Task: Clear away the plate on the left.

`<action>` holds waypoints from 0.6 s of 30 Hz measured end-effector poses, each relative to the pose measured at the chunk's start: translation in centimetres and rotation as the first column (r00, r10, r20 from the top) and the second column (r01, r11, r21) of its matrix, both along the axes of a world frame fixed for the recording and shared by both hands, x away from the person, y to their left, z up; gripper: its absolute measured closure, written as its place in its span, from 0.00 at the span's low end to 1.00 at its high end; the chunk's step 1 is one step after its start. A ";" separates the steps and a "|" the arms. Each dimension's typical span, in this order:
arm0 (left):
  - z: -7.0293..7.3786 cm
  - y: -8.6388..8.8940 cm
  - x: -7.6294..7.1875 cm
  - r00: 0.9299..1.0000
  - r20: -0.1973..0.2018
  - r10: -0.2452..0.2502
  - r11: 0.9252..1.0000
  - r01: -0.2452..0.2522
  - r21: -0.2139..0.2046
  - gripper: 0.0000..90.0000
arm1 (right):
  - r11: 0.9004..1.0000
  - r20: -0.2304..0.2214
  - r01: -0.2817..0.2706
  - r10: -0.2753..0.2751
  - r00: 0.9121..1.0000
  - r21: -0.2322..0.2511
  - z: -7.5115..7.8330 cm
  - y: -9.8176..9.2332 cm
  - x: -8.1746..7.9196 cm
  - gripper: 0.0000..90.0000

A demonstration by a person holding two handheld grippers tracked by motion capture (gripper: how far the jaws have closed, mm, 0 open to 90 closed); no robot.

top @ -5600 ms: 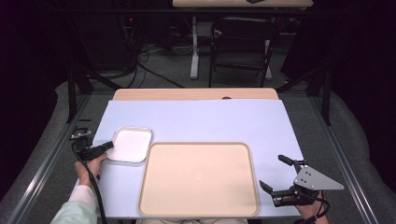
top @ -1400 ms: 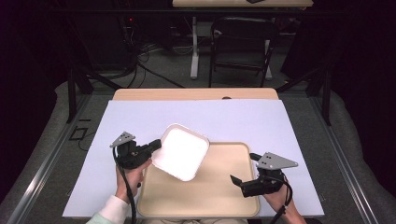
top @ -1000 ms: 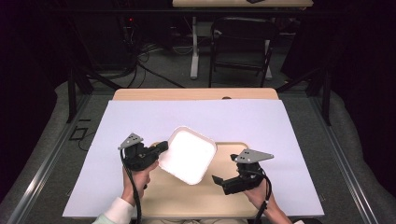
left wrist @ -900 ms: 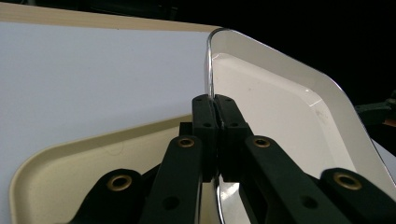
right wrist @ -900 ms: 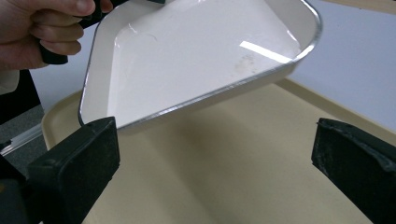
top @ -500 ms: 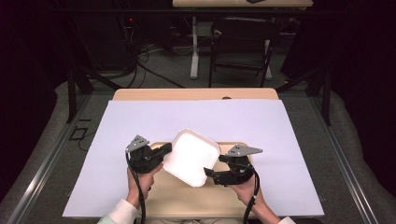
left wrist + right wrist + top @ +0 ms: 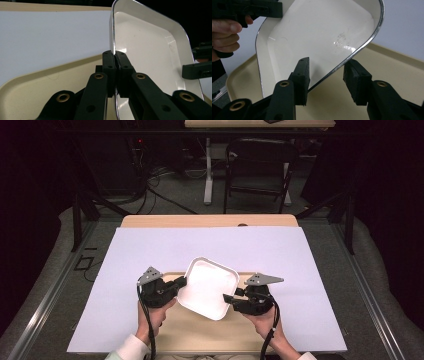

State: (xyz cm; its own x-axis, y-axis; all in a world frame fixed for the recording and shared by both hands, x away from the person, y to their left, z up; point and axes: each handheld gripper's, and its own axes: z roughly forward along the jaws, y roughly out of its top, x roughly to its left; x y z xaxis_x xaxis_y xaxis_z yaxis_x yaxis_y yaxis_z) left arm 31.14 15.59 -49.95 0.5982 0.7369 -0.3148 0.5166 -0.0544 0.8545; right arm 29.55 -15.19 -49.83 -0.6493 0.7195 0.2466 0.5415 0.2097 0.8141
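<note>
From above, the white dish (image 7: pixel 207 289) hung tilted over the tan tray (image 7: pixel 200 340) on the worktop (image 7: pixel 115 270). The left hand-held gripper (image 7: pixel 115 62) was pinching its rim tight. The right hand-held gripper (image 7: pixel 325 75) had just been closing around the other rim, pads not touching yet; it probably needed to squeeze next.

Left gripper (image 7: pixel 115 56): jaws pinched tight on the thin rim of the white enamel tray (image 7: pixel 147 50), pads meeting right at the metal edge. White tray stands tilted up on edge, inside face to the right. Beige serving tray (image 7: pixel 37 82) lies below, on the pale sheet (image 7: pixel 50 37). Right gripper (image 7: pixel 198 66) shows at the white tray's far edge.
</note>
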 end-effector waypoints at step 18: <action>0.0 0.2 -1.4 0.996 -0.043 -0.073 0.997 0.074 0.002 0.94 | 1.000 0.018 -0.023 0.023 1.000 0.002 0.8 -0.9 -0.2 0.77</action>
State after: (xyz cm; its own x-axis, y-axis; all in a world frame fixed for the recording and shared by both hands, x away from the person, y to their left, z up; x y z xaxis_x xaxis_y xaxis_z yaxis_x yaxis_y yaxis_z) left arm 29.76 15.82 -49.99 0.6369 0.6926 -0.3388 0.5471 -0.0964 0.8315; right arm 29.32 -16.10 -49.02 -0.6697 0.7041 0.2360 0.5220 0.2202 0.8241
